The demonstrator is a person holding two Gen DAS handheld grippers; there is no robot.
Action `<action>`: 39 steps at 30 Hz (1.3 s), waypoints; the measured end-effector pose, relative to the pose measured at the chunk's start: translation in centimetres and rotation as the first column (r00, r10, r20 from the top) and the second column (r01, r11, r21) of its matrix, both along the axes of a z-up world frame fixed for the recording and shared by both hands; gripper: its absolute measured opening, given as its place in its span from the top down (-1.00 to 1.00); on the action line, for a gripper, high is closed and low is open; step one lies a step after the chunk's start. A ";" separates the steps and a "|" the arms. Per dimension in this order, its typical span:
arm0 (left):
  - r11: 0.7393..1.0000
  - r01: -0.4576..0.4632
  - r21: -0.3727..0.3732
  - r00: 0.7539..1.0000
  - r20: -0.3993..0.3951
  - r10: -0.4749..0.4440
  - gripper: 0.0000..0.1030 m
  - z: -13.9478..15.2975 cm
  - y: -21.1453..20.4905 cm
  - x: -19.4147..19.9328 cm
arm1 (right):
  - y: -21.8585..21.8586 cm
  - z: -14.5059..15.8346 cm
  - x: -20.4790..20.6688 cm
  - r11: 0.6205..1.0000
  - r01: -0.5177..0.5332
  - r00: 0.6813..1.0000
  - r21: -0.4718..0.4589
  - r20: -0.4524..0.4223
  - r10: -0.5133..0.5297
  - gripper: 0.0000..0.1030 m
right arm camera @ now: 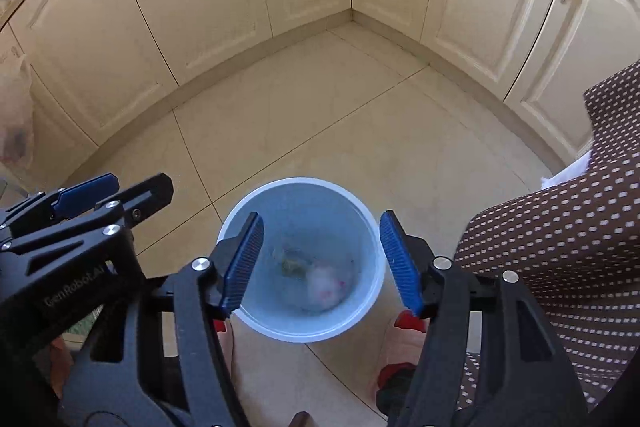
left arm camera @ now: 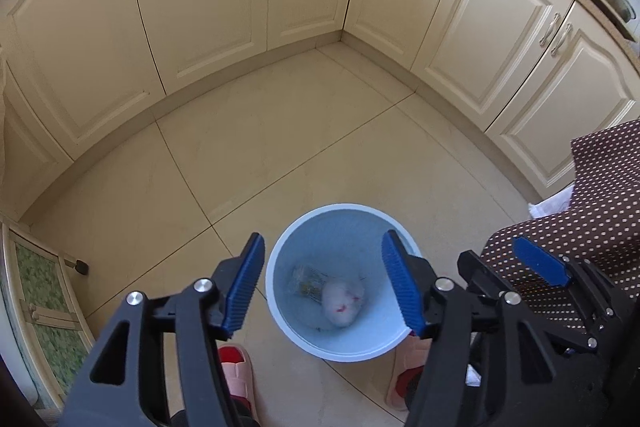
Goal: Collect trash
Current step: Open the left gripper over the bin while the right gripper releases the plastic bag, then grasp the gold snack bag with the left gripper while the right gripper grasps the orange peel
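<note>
bin: we see a light-blue plastic wastebasket (left arm camera: 344,223) on the tiled floor (left arm camera: 280,147), between the person's two slippers (left arm camera: 236,371), right under both tongs.
trash: a white crumpled wad with pink marks (left arm camera: 343,301) and a clear, yellowish wrapper (left arm camera: 306,281) lie at the bin bottom, touching each other.
left gripper (left arm camera: 323,287): jaws stand wide, nothing between the pads; it hangs above the bin mouth.
right gripper (right arm camera: 322,261): also wide apart and empty, over the same bin, just beside the left one.
handling: we judge the wad soft, light and squashable, so any pinch across its bulk works; the wrapper looks thin, slippery and crinkly, best taken on a fold or edge.
bin handling: rigid, thin-walled, likely light and easy to tip; grip the rim.
stage: both pieces look already dropped in.
</note>
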State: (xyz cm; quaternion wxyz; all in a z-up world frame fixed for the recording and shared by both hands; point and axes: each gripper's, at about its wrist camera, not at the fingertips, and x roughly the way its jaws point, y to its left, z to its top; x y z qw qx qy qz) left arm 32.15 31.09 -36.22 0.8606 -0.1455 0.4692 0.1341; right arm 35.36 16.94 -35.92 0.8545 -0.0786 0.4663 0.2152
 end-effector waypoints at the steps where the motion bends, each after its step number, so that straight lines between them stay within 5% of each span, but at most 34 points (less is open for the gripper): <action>1: 1.000 0.001 -0.001 1.000 0.012 -0.001 -0.21 0.6 -0.2 -0.4 | -0.1 0.6 -0.2 1.000 0.001 1.000 0.000 0.009 -0.001 -0.17; 10: 0.995 0.095 0.024 0.973 0.208 -0.098 -0.32 10.9 -6.5 -5.0 | -6.7 11.1 -5.8 0.997 0.071 0.978 0.022 0.196 -0.074 -0.21; 19: 0.957 0.286 0.045 0.862 0.425 -0.277 -0.53 21.6 -18.0 -10.0 | -18.5 23.3 -15.4 0.965 0.252 0.832 0.068 0.493 -0.252 -0.28; 25: 0.879 0.469 0.092 0.762 0.462 -0.455 -0.55 24.9 -27.7 -11.3 | -27.8 27.1 -20.3 0.898 0.419 0.712 0.134 0.565 -0.417 -0.32; 30: 0.753 0.604 0.259 0.628 0.427 -0.651 -0.55 25.5 -36.6 -12.2 | -34.9 27.1 -21.8 0.818 0.548 0.639 0.176 0.544 -0.544 -0.35; 33: 0.691 0.644 0.328 0.575 0.388 -0.720 -0.55 25.0 -40.3 -12.2 | -38.7 26.4 -22.2 0.773 0.602 0.613 0.202 0.503 -0.609 -0.35; 39: 0.644 0.677 0.357 0.566 0.307 -0.765 -0.55 23.2 -44.1 -9.8 | -41.7 24.8 -21.3 0.747 0.632 0.635 0.206 0.415 -0.652 -0.37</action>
